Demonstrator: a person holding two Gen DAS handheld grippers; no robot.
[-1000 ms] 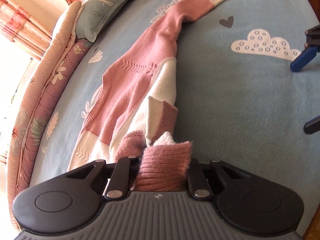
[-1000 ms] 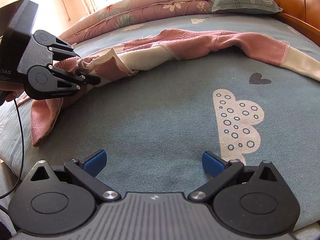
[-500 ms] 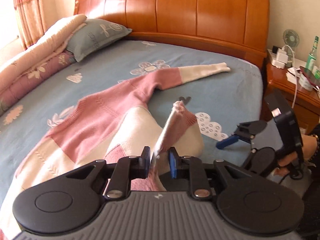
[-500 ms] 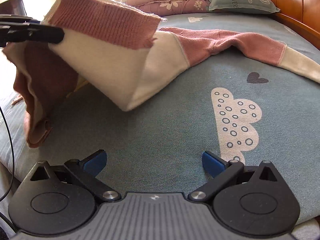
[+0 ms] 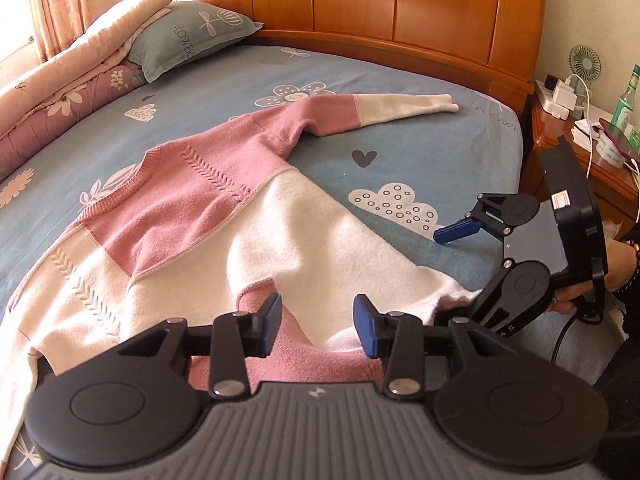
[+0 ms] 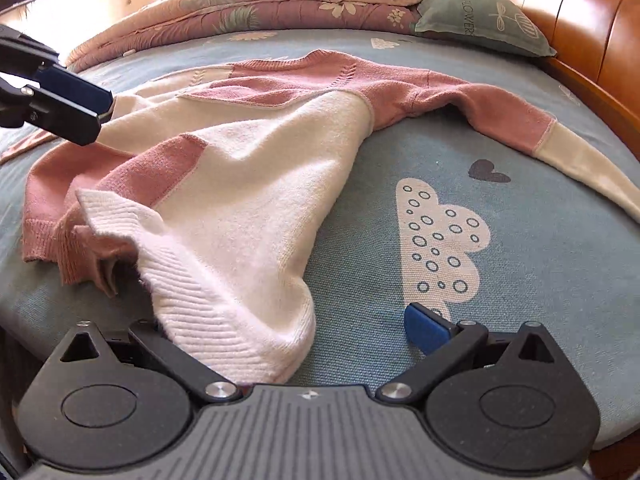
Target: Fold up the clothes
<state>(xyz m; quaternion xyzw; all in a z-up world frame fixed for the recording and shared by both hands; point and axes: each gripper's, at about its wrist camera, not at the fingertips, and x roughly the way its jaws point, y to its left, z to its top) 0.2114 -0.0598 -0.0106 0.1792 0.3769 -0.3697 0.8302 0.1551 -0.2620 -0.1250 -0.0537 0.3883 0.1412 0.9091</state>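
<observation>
Lying spread on the bed (image 5: 440, 152), body rumpled, one sleeve out toward the headboard: sweater (image 5: 280, 240). Left gripper (image 5: 316, 322) jaws wide, empty above the hem. Right gripper (image 6: 288, 344) also wide, hem corner draped between its fingers, likely positioned to grab it.

sweater (image 5: 256, 220): pink and cream blocks | bedsheet (image 5: 420, 152): blue, white clouds, flowers, dark hearts | pillow (image 5: 188, 36): grey-green, dandelion print | headboard (image 5: 400, 8): orange-brown wood | quilt (image 6: 280, 4): pink-mauve floral
</observation>
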